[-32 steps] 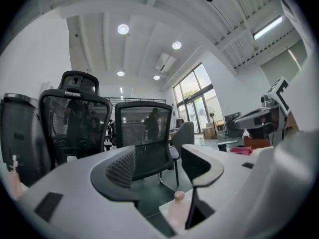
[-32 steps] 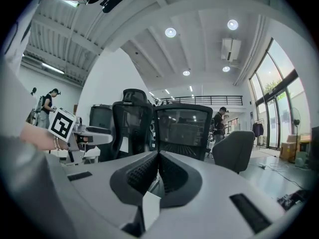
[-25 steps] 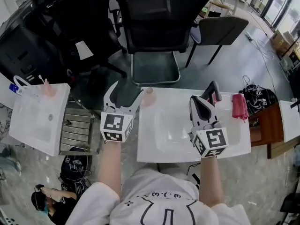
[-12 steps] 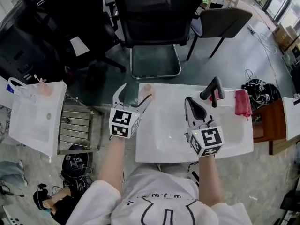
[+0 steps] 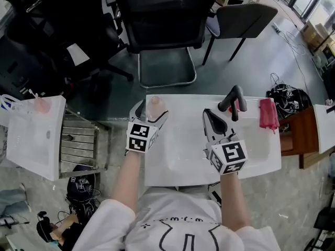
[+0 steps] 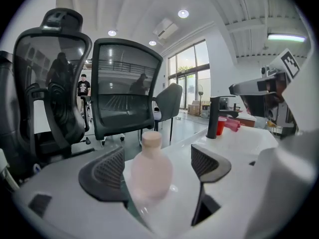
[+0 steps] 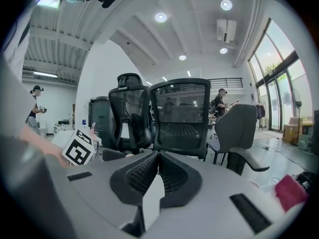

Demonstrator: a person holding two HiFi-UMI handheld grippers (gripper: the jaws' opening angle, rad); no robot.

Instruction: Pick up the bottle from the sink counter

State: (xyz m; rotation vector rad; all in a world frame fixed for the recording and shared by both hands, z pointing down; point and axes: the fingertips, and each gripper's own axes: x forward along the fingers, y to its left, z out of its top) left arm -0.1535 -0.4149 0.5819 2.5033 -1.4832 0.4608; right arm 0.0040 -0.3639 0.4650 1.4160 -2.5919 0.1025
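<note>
A: What's the biggest thing in front of you?
B: A black chair (image 5: 162, 30) just beyond the counter's far edge, with a grey chair (image 5: 243, 20) to its right.
A: And the counter (image 5: 157, 174) itself?
B: White, with a shallow basin sunk in it. A second sink (image 5: 31, 140) stands well apart on the left.
A: The tools?
B: The left gripper (image 6: 158, 167) is at the counter's far left corner, its jaws spread wide to either side of the bottle (image 6: 148, 176). The right gripper (image 5: 209, 116) hangs over the basin near the faucet (image 5: 233, 99), its jaws clenched together on nothing.
A: Where does the faucet sit?
B: At the far edge, right of the middle; it's black. A red cloth (image 5: 268, 115) lies near the far right corner.
A: And the bottle?
B: Pale pink and capped, upright on the far left corner, between the left gripper's pads. The pad on the faucet side stands clear of it. The other pad is close, perhaps touching; I can't tell from this angle. Nothing is squeezing it.
</note>
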